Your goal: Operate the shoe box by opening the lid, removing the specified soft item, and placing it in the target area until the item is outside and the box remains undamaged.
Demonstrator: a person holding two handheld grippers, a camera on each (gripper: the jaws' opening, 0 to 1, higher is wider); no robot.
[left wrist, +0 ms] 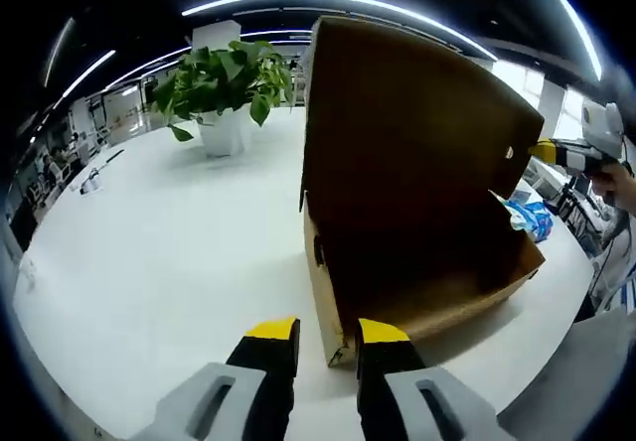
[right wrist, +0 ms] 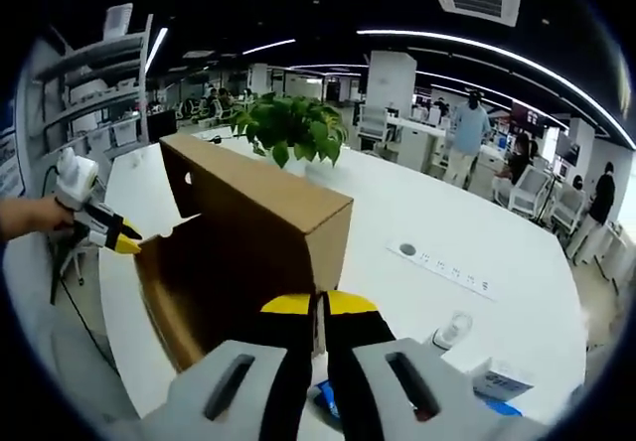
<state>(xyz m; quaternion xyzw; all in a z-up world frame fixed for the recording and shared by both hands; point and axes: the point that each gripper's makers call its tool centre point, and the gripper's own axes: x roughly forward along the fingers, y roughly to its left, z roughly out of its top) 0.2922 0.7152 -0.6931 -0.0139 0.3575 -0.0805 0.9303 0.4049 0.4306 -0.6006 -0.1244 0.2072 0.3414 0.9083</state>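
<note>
Cardboard shoe box [left wrist: 417, 203] is sitting on the white table [left wrist: 169, 252], lid [right wrist: 253, 198] swung up and standing nearly upright, so opening looks done. Left gripper [left wrist: 328, 334] is hovering at the box's near corner, its 2 jaws set narrowly apart with the corner edge just beyond them; not gripping anything that I can see. Right gripper [right wrist: 319, 305] is pinching the cardboard edge of the box between its 2 yellow tips, jaws almost closed on it.

Soft item: a blue and white crinkly bundle [left wrist: 527, 218] is showing at the far side of the box, by the wall; cannot tell if it is inside or just behind. Probably light, floppy, and will sag when lifted, so pinching a bunched fold near its middle is the safer hold. Cardboard is thin and stiff-ish but creases easily; the lid hinge is the weak spot, so no hard pulling on the flap.

Surface: table is smooth, glossy, likely slippery, so the light box could be sliding if pushed. A potted plant [left wrist: 224, 88] is standing behind the box, a small white carton [right wrist: 494, 378] near the edge, and a power strip inset [right wrist: 447, 259]. Room is an open office with ceiling strip lights, shelving, people standing far off.
</note>
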